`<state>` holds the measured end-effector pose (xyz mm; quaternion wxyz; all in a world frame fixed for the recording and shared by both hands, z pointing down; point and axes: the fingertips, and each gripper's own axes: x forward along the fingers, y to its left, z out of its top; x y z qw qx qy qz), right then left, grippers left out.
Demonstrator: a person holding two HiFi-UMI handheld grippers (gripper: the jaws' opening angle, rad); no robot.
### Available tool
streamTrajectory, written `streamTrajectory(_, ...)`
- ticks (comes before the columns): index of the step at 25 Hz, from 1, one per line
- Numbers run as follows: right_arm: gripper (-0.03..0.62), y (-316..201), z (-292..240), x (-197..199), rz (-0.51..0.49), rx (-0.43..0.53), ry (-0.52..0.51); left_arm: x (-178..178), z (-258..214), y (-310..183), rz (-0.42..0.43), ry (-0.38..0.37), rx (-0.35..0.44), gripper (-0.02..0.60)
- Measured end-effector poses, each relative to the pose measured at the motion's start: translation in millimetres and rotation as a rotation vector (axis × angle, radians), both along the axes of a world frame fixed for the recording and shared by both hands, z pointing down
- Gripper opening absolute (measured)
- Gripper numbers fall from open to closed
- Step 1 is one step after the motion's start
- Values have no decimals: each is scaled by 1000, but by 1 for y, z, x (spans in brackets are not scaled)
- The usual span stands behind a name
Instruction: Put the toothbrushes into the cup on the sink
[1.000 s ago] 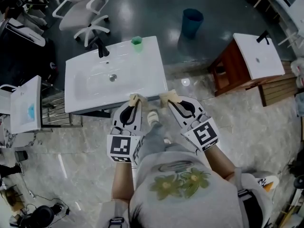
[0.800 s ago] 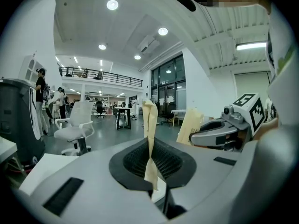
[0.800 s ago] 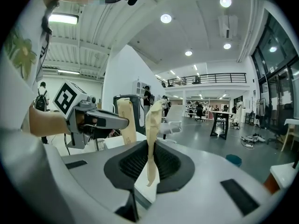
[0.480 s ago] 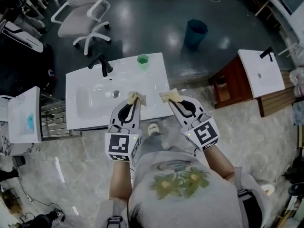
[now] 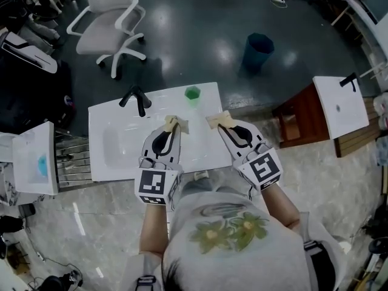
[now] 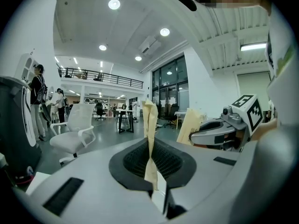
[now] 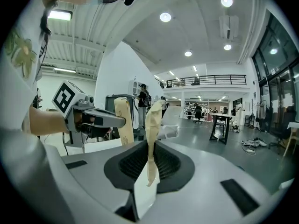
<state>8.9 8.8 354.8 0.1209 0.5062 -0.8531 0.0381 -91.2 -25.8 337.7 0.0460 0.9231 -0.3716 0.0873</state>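
I hold one claw in each hand, side by side above a white sink (image 5: 100, 162). My left claw (image 5: 176, 123) has its two tan-padded jaws pressed together with nothing between them, as the left gripper view (image 6: 149, 118) shows. My right claw (image 5: 219, 119) is likewise closed and empty (image 7: 153, 120). The green cup (image 5: 193, 94) stands upright on the sink's far edge, just beyond the claw tips and roughly between them. A black faucet (image 5: 136, 97) sits on the same edge, to the cup's left. Farther off on the dark floor are a white office chair (image 5: 115, 26) and a blue bin (image 5: 257, 50).
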Motion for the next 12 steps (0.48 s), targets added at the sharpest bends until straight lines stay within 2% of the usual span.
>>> streamTrajectory(7,63,-31,2,7,24,20,6,4,3,-35,14,9,12,30)
streamTrajectory(12,64,-40,9,10,47,0,0,10,4,-52,30,15,28,31)
